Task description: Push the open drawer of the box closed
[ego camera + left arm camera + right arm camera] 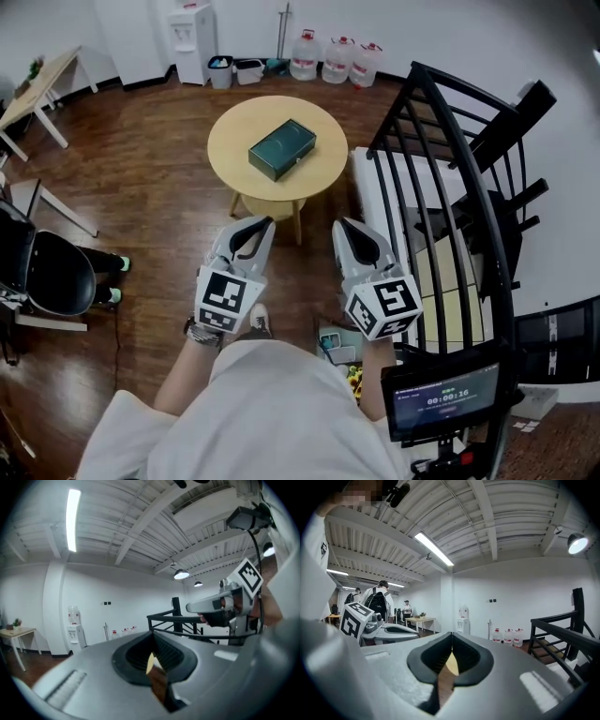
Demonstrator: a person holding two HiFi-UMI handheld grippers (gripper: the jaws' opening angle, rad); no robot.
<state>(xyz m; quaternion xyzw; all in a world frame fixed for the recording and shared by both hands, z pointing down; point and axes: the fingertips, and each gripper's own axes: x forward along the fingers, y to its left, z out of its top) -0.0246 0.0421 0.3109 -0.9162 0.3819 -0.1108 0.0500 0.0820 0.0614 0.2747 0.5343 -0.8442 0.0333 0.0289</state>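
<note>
- The left tool (259,225) is clenched on nothing, its jaws meeting with only floor and a sliver of tabletop showing through the slit. The right tool (347,228) is the same, closed and empty. Both are held side by side in front of the person and point toward the table.
- The dark green box (281,148) lies flat near the middle of the round wooden tabletop (232,141), well apart from both tools. From this height I cannot tell which side carries the drawer or how far out it stands.
- Main risk: pushing the wrong face. If the approach picks a side before the drawer is seen, the push goes into a solid wall and does nothing useful.
- The box looks light and nothing braces it. A one-tool push would likely slide the whole box across the smooth tabletop, perhaps toward the far edge, rather than seat the drawer. The other tool probably has to steady the opposite side.
- Closed jaw tips make a narrow contact. An off-centre push could skew the drawer so it jams, or the tip could skid off its face.
- The black railing (441,178) stands just to the right of the right tool, so a wide swing on the way in could clip it.
</note>
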